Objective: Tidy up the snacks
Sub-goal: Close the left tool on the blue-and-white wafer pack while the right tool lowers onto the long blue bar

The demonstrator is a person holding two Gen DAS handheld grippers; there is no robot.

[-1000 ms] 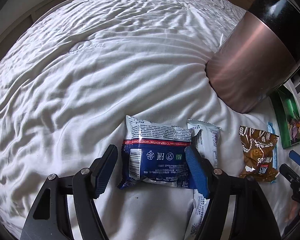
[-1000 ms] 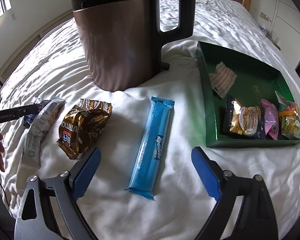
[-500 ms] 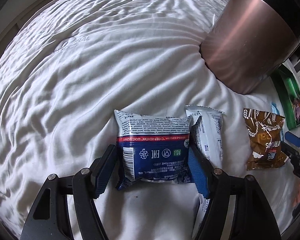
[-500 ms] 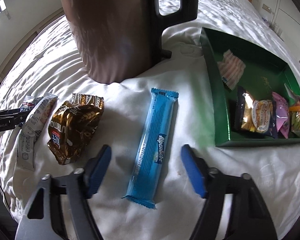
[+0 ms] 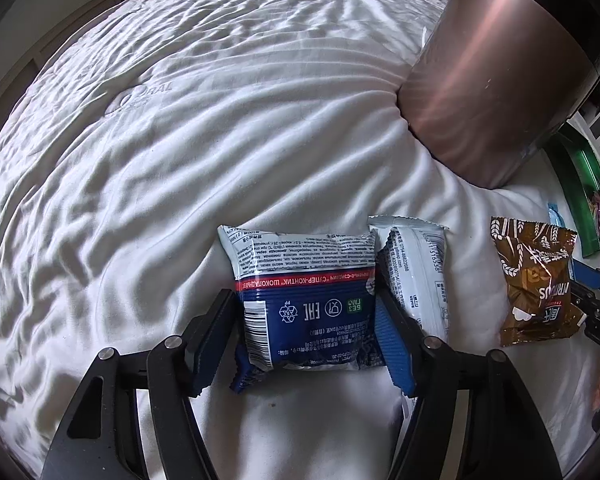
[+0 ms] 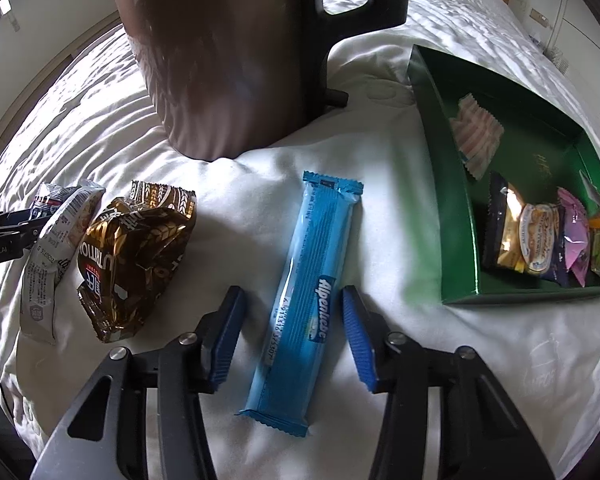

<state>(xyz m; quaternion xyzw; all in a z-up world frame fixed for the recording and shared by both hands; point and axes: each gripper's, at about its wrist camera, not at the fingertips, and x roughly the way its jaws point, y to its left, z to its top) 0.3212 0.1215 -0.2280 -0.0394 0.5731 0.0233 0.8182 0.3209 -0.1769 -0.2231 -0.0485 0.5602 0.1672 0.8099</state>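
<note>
In the left wrist view my left gripper (image 5: pixel 306 332) is shut on a blue and white snack pack (image 5: pixel 304 296) that lies on the white bed; both pads press its sides. A white bar wrapper (image 5: pixel 418 276) lies just right of it, then a brown and gold snack bag (image 5: pixel 536 280). In the right wrist view my right gripper (image 6: pixel 292 328) is open, its fingers either side of a long light blue Alpenliebe bar (image 6: pixel 304 292) without touching it. The brown bag (image 6: pixel 134 256) and white bar (image 6: pixel 56 256) lie to its left. A green tray (image 6: pixel 456 216) with several snacks stands at the right.
A large copper and black kettle (image 6: pixel 228 64) stands on the bed behind the snacks, also in the left wrist view (image 5: pixel 496 96). The wrinkled white sheet (image 5: pixel 180 128) stretches far to the left and back. The left gripper's tip (image 6: pixel 4 236) shows at the left edge.
My left gripper moved forward and closed on the blue and white pack. My right gripper moved forward over the blue bar and its fingers narrowed around it.
</note>
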